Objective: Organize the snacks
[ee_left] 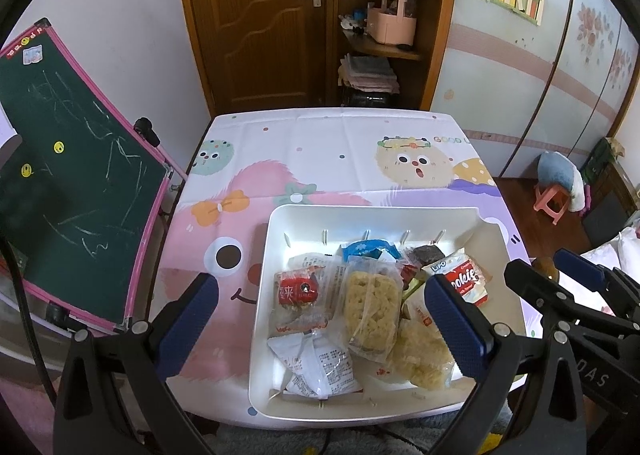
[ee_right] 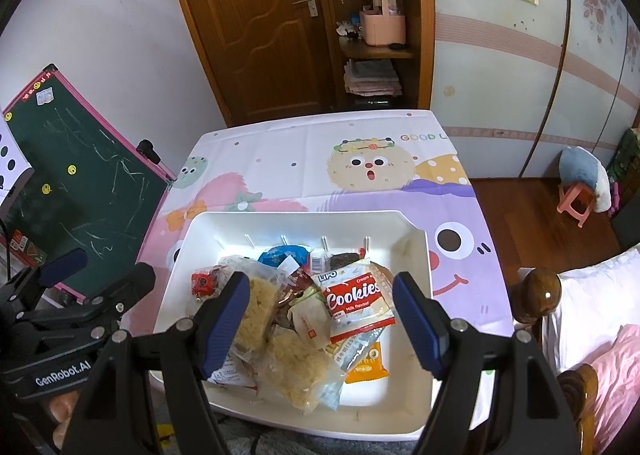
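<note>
Orange packet (ee_right: 366, 369) mostly buried under cookies pack (ee_right: 354, 301); small wrapper print unreadable.

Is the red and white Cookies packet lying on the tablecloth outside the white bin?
No: the Cookies packet lies inside the white bin, resting on top of other snack packets.

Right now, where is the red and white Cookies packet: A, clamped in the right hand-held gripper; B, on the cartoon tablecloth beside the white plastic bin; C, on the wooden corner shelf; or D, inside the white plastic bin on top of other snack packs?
D: the red and white Cookies packet lies inside the white plastic bin, resting on other snack packs, and nothing grips it.
</note>
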Demonstrator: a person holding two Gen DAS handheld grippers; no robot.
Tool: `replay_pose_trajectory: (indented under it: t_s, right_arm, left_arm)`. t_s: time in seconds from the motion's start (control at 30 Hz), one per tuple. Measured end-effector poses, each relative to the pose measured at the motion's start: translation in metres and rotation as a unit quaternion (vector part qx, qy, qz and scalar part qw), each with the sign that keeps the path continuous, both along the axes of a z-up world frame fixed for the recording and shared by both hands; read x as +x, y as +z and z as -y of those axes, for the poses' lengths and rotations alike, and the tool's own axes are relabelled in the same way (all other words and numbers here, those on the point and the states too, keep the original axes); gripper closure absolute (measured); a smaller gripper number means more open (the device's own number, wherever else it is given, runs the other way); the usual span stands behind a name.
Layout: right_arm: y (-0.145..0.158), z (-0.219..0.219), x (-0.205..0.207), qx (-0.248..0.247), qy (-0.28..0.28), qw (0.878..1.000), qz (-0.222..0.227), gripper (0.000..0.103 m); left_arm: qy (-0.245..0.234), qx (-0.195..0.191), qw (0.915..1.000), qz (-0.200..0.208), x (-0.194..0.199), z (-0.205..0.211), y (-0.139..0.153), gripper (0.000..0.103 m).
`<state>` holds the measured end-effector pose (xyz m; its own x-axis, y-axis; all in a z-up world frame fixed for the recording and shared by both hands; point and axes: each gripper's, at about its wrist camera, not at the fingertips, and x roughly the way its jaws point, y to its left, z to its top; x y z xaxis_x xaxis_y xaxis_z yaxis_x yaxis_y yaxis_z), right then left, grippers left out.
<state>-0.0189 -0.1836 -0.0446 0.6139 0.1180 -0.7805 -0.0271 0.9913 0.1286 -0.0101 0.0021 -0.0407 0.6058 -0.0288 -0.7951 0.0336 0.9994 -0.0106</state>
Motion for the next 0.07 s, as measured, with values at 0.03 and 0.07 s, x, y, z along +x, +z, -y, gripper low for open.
replay_pose_trajectory:
  t_s: [0.03,0.07]
  right_arm:
    - [0.0001,-0.0001,0.0001,0.000,0.000,1.000,0.000,0.029]
    - [0.0001,-0.0002,0.0002,0.000,0.000,1.000,0.000,0.029]
  left_arm:
    - [0.000,0.000,1.0000,-0.001,0.0016,-0.0010,0.0003,0.000]
    - [-0.001,0.001,1.0000,-0.002,0.0018,-0.0017,0.0002,0.000]
